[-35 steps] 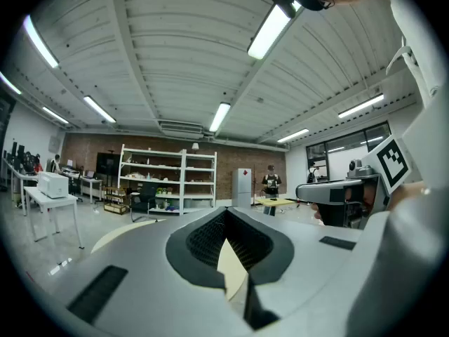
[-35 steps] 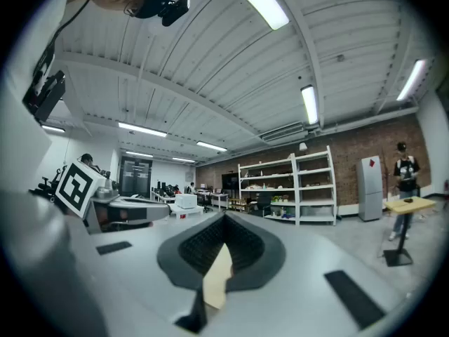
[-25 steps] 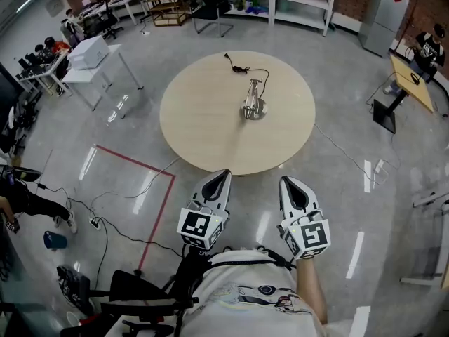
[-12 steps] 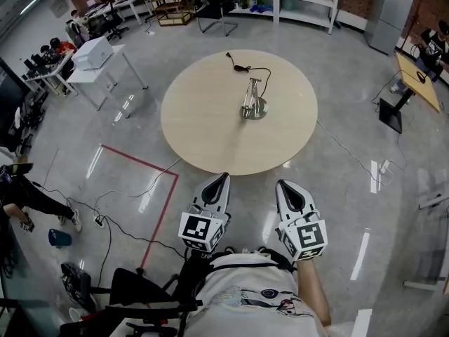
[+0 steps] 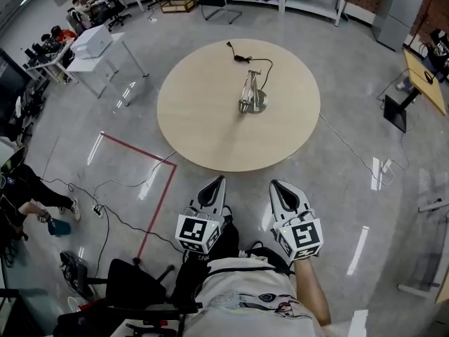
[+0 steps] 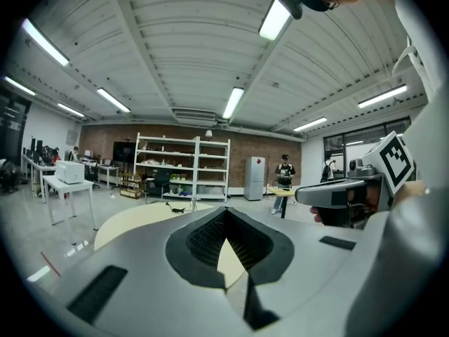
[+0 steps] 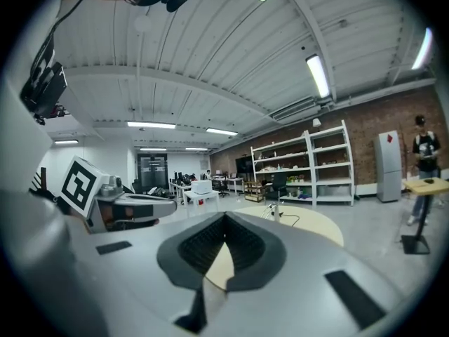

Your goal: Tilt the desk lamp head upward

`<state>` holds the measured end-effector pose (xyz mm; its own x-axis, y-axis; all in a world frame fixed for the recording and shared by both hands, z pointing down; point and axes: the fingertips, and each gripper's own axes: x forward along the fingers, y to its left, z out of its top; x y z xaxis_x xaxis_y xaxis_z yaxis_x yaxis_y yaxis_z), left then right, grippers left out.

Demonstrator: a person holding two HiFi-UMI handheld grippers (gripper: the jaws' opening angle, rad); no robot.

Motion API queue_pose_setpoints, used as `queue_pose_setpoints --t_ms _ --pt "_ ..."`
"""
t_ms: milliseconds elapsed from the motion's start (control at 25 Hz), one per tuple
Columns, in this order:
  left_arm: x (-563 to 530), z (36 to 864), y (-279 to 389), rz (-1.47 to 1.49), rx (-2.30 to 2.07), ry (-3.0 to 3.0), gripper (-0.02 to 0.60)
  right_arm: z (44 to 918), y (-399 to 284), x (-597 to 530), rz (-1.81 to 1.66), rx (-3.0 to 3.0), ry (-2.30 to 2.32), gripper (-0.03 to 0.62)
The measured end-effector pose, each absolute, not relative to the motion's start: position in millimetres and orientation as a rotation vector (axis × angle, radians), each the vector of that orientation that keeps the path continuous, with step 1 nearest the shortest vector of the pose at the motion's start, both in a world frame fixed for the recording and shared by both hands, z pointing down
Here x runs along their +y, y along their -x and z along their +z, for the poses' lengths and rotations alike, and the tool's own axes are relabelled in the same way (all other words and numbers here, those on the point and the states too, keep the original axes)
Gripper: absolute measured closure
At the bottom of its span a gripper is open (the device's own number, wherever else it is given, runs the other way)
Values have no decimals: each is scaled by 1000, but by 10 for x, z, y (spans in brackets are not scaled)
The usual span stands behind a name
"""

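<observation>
The left gripper (image 5: 219, 181) and the right gripper (image 5: 275, 186) are being held side by side off the near edge of the round bench (image 5: 200, 128), each with its jaws pressed together on nothing. The desk lamp (image 5: 250, 95) is being carried near the bench's middle, well apart from both grippers, its black cord (image 5: 247, 57) being trailed toward the bench's far edge.

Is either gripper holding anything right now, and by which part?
Nothing is held. The left gripper and right gripper are both shut and empty, short of the table where the desk lamp stands.
</observation>
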<state>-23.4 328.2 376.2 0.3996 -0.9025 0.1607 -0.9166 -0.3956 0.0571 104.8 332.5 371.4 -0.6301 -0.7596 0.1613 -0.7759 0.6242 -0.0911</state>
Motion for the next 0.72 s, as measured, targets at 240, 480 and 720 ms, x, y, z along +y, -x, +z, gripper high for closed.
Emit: queue_pose_setpoints --t_ms 240,480,720 --pt "2656 3878 438 141 -1614 -2514 591 3834 -838 2763 229 -2704 -1305 591" --pt "1684 3802 676 128 -1544 -2563 592 3747 -557 1893 205 -2685 -1354 591" --pt "918 3799 917 158 -1458 -2595 592 3682 -227 1160 178 -2662 -1362 592"
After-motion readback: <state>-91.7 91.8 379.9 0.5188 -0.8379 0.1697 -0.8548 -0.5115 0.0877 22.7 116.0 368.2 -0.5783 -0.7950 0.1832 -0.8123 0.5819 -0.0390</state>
